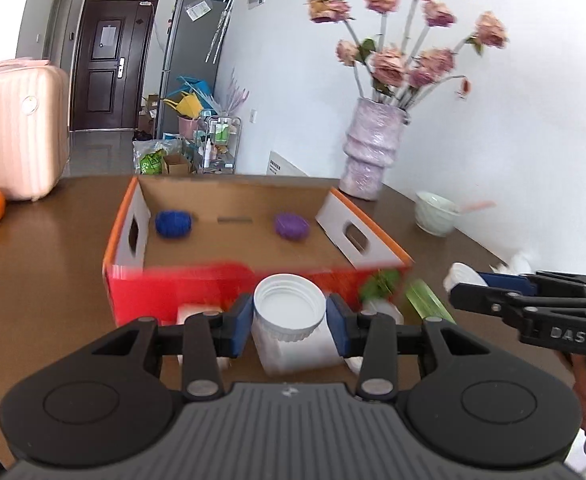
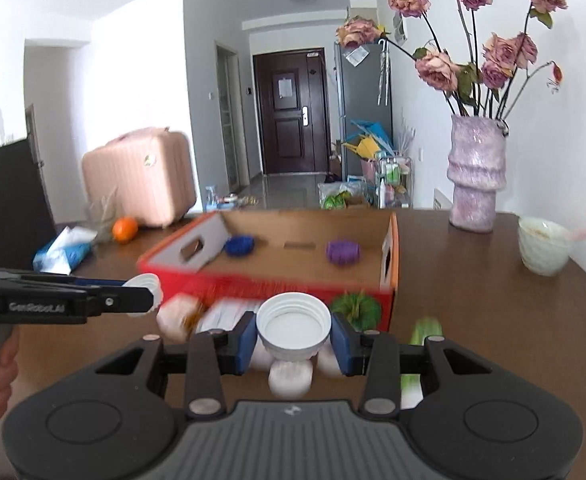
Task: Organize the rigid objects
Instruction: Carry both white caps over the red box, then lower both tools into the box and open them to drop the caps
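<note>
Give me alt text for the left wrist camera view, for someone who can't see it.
The left gripper is shut on a white open-mouthed plastic jar, held in front of a red and orange cardboard box on a brown table. Inside the box lie a blue object and a purple object. The right gripper enters from the right, holding another white piece.

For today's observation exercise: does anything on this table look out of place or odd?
Mostly no. Only the orange sits loose on the table, apart from the box where the blue and purple pieces lie.
</note>
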Available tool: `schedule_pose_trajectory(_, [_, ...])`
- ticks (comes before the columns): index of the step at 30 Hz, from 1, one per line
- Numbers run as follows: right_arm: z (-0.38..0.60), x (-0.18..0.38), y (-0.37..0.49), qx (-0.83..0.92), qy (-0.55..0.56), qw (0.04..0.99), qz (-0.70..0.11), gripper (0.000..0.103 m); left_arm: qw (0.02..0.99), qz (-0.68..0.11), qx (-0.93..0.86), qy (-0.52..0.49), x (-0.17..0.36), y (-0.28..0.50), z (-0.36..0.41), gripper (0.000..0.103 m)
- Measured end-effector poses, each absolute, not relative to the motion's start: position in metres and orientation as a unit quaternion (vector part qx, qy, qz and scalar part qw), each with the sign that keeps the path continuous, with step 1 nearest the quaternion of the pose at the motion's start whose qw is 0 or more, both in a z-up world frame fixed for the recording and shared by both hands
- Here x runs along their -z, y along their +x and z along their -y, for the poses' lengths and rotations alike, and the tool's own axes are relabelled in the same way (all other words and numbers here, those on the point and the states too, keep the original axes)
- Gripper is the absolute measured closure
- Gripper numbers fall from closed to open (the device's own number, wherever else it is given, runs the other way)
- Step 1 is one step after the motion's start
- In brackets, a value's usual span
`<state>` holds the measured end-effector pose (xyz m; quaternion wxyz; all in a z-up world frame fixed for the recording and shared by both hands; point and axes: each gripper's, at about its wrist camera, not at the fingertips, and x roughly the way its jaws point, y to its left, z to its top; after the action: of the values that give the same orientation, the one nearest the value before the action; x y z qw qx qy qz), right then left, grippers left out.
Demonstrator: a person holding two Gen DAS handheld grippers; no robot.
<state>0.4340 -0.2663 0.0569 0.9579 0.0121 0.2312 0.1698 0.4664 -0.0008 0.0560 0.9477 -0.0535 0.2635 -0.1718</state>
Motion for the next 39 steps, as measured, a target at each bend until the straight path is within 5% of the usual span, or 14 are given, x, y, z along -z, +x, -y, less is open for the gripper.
schedule_pose_trajectory(20, [0.201,-0.032,0.757,-0.189,0.051,0.899,-0.393,0.064,0.896,-0.416,0.149,-0.041,-0.015,0.752,0.001,0.062])
schedule_pose_trajectory(24, [0.188,-0.007,0.79,-0.185,0.049,0.883,-0.429,0.064,0.882,-0.445,0.141,-0.067,0.002,0.772,-0.008,0.062])
schedule_pose_trajectory(31, [0.188,0.009,0.803,-0.187,0.076,0.875,-0.441,0.059,0.891,-0.424,0.141,-0.075,-0.001,0.769,-0.019,0.046])
schedule_pose_trajectory(39, [0.196,-0.03,0.78,-0.172,0.06,0.889,-0.42,0.057,0.907,-0.397,0.134,-0.049,-0.054,0.74,-0.018,0.043])
